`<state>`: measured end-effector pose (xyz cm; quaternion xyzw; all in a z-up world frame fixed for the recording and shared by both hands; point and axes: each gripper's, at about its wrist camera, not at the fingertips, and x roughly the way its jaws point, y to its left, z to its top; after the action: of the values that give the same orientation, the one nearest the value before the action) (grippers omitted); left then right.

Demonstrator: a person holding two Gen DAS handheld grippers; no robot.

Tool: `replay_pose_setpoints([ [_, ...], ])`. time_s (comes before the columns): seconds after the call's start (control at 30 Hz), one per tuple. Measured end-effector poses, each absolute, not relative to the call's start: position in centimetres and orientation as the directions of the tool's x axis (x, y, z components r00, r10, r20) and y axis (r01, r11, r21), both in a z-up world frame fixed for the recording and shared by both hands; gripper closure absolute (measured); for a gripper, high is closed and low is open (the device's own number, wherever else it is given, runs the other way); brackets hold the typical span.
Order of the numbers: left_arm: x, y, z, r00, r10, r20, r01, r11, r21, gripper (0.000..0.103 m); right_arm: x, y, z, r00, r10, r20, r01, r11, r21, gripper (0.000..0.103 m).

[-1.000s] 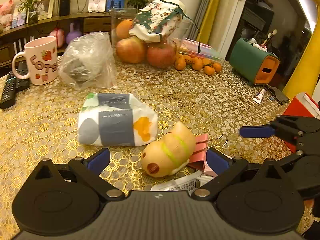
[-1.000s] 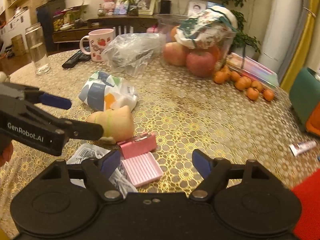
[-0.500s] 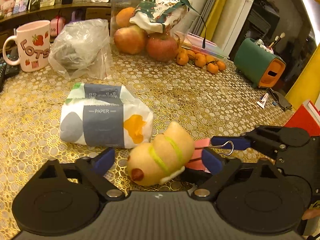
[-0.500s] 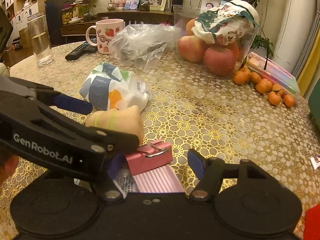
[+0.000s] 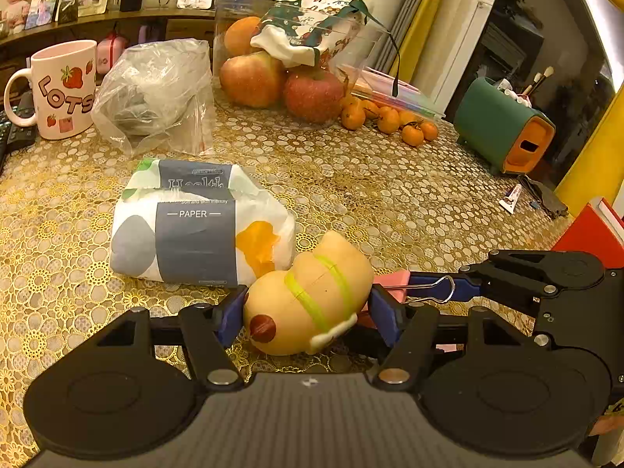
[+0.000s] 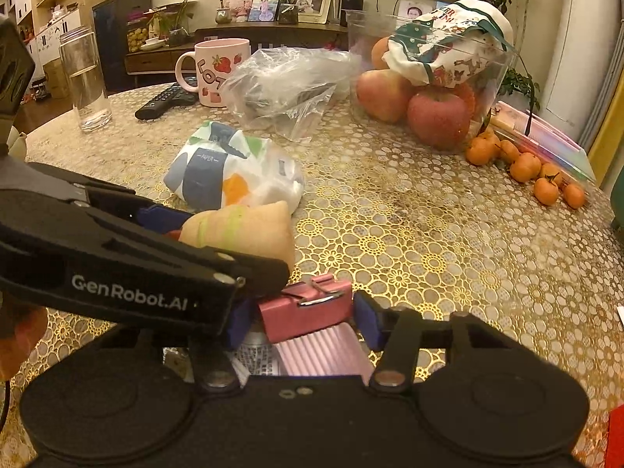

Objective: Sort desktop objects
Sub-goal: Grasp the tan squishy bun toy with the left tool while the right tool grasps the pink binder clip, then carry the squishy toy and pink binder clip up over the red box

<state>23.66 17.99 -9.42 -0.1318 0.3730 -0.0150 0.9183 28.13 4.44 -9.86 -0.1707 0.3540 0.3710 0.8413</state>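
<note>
The squishy toy [image 5: 308, 292], just beside the tissue pack [image 5: 199, 230], is being squeezed as you're closing your left gripper [image 5: 308, 308] on it and your right gripper [image 6: 304, 316] around the pink binder clip [image 6: 308, 304], sorting barely starting.

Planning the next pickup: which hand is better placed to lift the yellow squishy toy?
Left. Its tool already brackets the toy, jaws closing with the pads at its sides. The right tool is closing around the pink clip beside it.
</note>
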Motion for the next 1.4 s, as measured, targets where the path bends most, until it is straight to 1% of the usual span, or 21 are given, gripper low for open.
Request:
replay_pose_setpoints([
  [0.5,22.1,17.3,-6.9,0.755,-0.114,-0.646,-0.059,0.969,-0.241,0.039,27.7,2.0,-8.6,0.511,0.488,-0.707,-0.705,0.709,-0.02,0.05],
  [0.73,20.9,16.8,-5.3,0.765,-0.102,-0.636,-0.064,0.97,-0.233,0.039,27.6,0.2,-6.8,0.56,0.489,-0.669,-0.668,0.744,-0.016,0.05],
  [0.8,20.6,16.6,-4.9,0.767,-0.1,-0.634,-0.062,0.971,-0.229,0.039,27.7,-0.4,-6.1,0.572,0.491,-0.657,-0.658,0.753,-0.01,0.052],
  [1.2,18.9,13.5,-2.5,0.766,-0.121,-0.631,-0.019,0.978,-0.21,0.039,26.6,-4.9,-2.5,0.612,0.511,-0.603,-0.61,0.791,0.05,0.053],
  [1.4,17.8,11.1,-1.1,0.762,-0.139,-0.633,0.02,0.981,-0.192,0.039,25.1,-7.3,-1.4,0.619,0.484,-0.619,-0.588,0.808,0.043,0.053],
])
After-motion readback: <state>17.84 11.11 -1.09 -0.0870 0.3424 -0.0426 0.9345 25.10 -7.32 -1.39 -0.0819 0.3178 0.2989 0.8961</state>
